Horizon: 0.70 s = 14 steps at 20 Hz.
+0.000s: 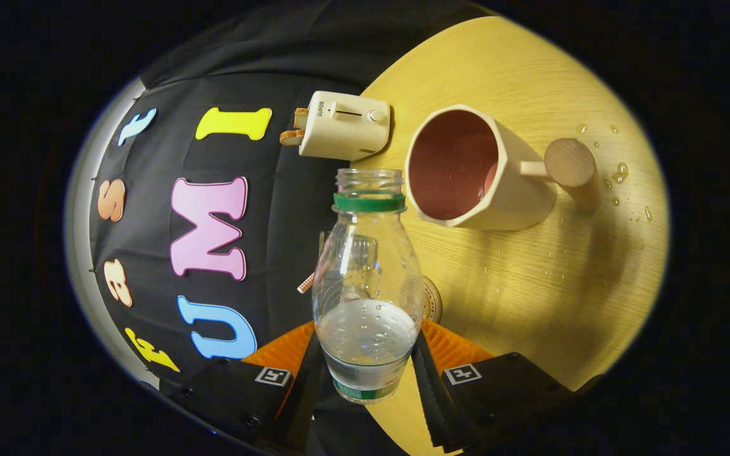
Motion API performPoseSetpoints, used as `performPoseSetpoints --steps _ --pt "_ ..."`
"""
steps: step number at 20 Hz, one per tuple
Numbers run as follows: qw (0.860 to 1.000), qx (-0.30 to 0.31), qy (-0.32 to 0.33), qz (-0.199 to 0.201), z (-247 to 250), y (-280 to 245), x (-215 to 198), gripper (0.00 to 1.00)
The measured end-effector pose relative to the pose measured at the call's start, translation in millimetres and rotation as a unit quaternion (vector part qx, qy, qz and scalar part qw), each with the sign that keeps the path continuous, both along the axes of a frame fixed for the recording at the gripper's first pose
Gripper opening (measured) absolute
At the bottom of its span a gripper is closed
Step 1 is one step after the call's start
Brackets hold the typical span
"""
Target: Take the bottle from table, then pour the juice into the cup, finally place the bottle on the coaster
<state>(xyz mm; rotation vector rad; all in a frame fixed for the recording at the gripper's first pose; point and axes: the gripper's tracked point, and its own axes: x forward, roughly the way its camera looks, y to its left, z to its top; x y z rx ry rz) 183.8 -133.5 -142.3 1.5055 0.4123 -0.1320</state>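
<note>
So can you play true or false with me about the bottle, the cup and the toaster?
1. The gripper is squeezing the bottle from both sides. True.
2. The bottle still has its cap on. False: its mouth is open, with just a green ring on the neck.
3. The cup is pink inside. True.
4. The toaster is bright red. False: it is cream, with bread sticking out.
5. Drops of liquid lie on the table beyond the cup. True.
</note>
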Motion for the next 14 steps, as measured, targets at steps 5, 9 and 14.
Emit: performPoseSetpoints --steps 5,9,14 --pt "0.999 0.047 0.014 -0.003 2 3 8 0.73" --pt "0.996 0.089 0.020 -0.022 9 0 14 0.72" --pt "0.991 0.128 0.022 -0.039 15 -4 19 0.72"
